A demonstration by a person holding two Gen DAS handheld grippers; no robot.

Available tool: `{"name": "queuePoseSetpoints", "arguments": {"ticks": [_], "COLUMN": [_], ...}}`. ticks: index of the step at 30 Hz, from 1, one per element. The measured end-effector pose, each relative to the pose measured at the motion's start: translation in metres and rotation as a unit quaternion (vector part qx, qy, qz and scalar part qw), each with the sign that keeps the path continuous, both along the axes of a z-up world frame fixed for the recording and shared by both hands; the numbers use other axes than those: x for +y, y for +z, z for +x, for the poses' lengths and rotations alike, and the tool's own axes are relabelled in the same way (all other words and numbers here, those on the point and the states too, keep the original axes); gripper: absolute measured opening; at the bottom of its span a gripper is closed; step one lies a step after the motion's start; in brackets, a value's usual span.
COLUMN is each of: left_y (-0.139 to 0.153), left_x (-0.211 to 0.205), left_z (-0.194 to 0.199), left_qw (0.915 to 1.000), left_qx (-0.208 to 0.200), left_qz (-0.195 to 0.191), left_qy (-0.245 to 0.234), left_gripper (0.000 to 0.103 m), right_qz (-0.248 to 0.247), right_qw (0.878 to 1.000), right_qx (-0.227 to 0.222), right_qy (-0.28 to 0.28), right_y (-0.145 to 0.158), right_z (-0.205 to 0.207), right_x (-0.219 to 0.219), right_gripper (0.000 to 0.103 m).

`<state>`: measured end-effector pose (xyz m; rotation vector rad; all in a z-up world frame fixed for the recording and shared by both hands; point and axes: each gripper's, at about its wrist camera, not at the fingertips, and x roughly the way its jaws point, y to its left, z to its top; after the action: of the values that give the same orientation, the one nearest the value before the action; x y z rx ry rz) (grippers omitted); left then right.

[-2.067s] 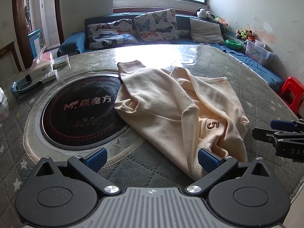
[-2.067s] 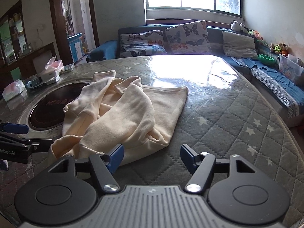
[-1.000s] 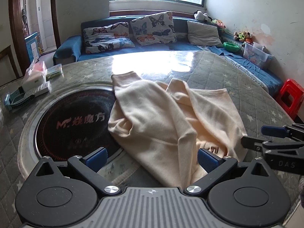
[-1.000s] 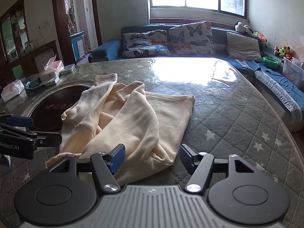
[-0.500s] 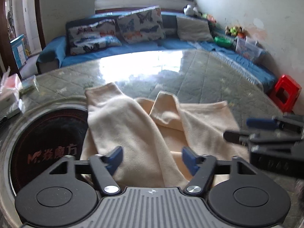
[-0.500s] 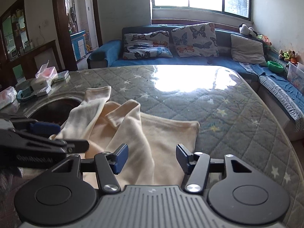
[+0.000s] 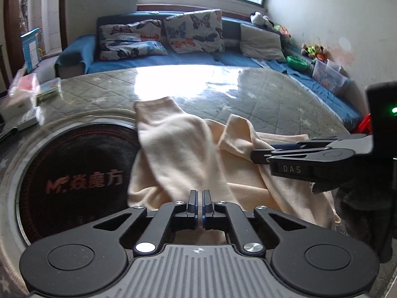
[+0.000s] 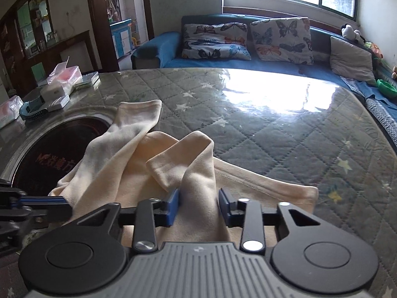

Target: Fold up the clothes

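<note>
A cream sweatshirt lies crumpled on the quilted grey table, partly over a black round hotplate. My left gripper is shut on the near edge of the sweatshirt. My right gripper is half closed around a raised fold of the same sweatshirt, with the cloth filling the gap between its blue pads. The right gripper also shows side-on in the left wrist view, over the cloth. The left gripper shows at the left edge of the right wrist view.
The table stretches far and right, with glare from the window. Boxes and tissue packs sit at the far left of it. A blue sofa with butterfly cushions runs behind. A red stool stands at the right.
Both grippers moved forward onto the sweatshirt. The left jaws went from wide open to shut on the cloth. The right jaws narrowed around a fold.
</note>
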<state>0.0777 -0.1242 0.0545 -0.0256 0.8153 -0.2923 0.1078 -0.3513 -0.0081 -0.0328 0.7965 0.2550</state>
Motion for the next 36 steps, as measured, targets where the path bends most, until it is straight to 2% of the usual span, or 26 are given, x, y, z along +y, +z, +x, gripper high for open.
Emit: {"name": "queuePoseSetpoints", "arguments": {"ticks": [3,9,11,13,15,16,19,20,21,22,25,30,36], "left_y": [0.007,0.015,0.014,0.011,0.005,0.002,-0.007,-0.010,-0.014,-0.017,-0.014,0.020,0.048], "left_x": [0.012,0.006,-0.006,-0.018,-0.028,-0.032,-0.039,-0.041,-0.043,-0.043,-0.033,0.006,0.069], "left_z": [-0.008,-0.005,-0.001,0.007,0.017,0.022,0.036,0.039,0.042,0.043,0.035,-0.006,-0.067], "left_qw": [0.9999,0.9996,0.9996,0.9997,0.9997,0.9997,0.9998,0.9997,0.9996,0.9994,0.9995,0.9975,0.9939], "left_qx": [-0.008,-0.007,-0.013,-0.015,-0.020,-0.020,-0.012,-0.011,-0.009,-0.007,-0.021,-0.069,-0.079], "left_qz": [-0.006,-0.026,-0.022,-0.014,-0.002,0.002,0.004,0.010,0.017,0.021,0.018,-0.004,-0.034], "left_qy": [0.010,-0.002,-0.010,-0.015,-0.013,-0.013,-0.018,-0.021,-0.023,-0.024,-0.014,0.016,0.068], "left_gripper": [0.001,0.006,0.017,0.034,0.041,0.042,0.039,0.035,0.016,0.006,0.003,0.003,0.003], "right_qz": [0.003,0.003,0.000,-0.002,0.003,0.007,0.013,0.014,0.014,0.015,0.018,0.023,0.026], "right_qw": [1.000,0.998,0.996,0.995,0.993,0.992,0.989,0.989,0.988,0.987,0.984,0.980,0.976], "right_qx": [-0.009,-0.048,-0.063,-0.075,-0.083,-0.088,-0.097,-0.099,-0.102,-0.105,-0.106,-0.099,-0.097], "right_qy": [-0.003,-0.043,-0.056,-0.067,-0.082,-0.090,-0.108,-0.112,-0.118,-0.124,-0.142,-0.174,-0.195], "right_y": [0.003,0.025,0.033,0.040,0.046,0.050,0.055,0.055,0.056,0.056,0.055,0.049,0.043], "right_z": [-0.007,-0.040,-0.055,-0.069,-0.084,-0.094,-0.118,-0.123,-0.131,-0.140,-0.155,-0.170,-0.185], "right_x": [-0.003,-0.025,-0.035,-0.044,-0.056,-0.063,-0.080,-0.083,-0.088,-0.094,-0.107,-0.128,-0.143], "right_gripper": [0.012,0.009,0.009,0.009,0.009,0.009,0.009,0.009,0.009,0.009,0.009,0.009,0.009]}}
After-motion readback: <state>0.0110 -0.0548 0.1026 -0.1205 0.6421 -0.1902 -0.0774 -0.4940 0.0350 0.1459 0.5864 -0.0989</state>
